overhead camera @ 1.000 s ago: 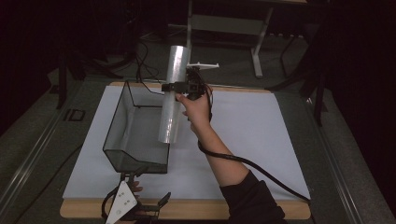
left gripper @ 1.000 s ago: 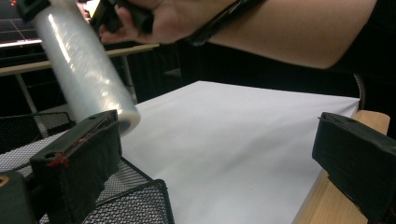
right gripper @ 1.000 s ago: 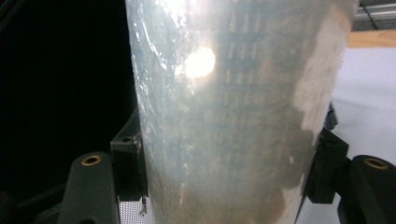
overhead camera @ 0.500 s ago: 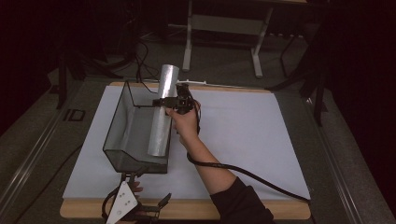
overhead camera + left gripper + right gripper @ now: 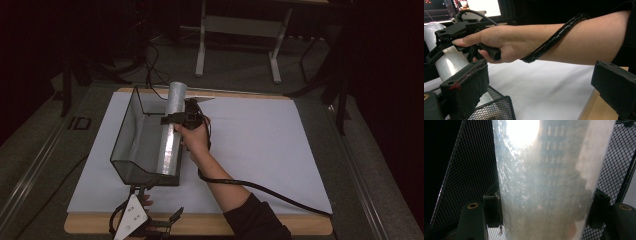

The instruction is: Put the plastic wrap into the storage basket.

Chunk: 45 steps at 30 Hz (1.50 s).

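Plastic-wrapped roll (image 5: 171, 131) sits clamped in right claw (image 5: 172, 119), seemingly inside mesh basket (image 5: 131, 145).

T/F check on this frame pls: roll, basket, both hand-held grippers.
1. The right hand-held gripper is shut on the clear plastic roll. True.
2. The roll lies flat on the white sheet. False: it leans tilted in the black mesh basket, its top end sticking out above the far rim.
3. The left hand-held gripper grips the roll. False: its jaws stand open with nothing between them, near the table's front edge.
4. The basket stands on the left part of the white sheet. True.
5. A black cable trails from the right hand-held gripper across the sheet. True.
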{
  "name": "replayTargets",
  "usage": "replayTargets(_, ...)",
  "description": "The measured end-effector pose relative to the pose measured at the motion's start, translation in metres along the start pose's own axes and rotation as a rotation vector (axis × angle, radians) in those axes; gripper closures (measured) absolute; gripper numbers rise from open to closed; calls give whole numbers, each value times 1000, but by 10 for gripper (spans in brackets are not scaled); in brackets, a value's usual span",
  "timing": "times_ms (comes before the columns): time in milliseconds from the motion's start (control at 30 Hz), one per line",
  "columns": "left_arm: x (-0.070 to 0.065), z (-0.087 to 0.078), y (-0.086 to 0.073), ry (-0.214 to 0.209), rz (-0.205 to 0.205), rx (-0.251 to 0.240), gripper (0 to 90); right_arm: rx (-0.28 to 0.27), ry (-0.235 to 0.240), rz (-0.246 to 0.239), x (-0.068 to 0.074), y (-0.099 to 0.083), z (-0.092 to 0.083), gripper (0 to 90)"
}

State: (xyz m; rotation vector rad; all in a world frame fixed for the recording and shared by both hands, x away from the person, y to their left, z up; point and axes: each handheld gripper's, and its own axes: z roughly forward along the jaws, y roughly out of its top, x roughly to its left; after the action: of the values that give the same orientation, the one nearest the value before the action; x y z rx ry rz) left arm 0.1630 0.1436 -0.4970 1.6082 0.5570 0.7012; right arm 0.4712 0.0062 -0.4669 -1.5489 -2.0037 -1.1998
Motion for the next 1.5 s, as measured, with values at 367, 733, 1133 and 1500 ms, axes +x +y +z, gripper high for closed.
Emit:
replayTargets(367, -1, 1, 0, -4, 11, 8, 20, -7, -96, -26, 3, -2, 8, 297)
replayTargets(733, -1, 2, -1, -6, 14, 13, 20, 12, -231, -139, 9, -9, 23, 251)
replayTargets(1133, -1, 3, -1, -8, 13, 18, 20, 25, -405, -324, 28, -13, 18, 164)
replayTargets(1500, -2, 4, -1, -9, 11, 21, 20, -15, -473, -439, 42, -11, -8, 187)
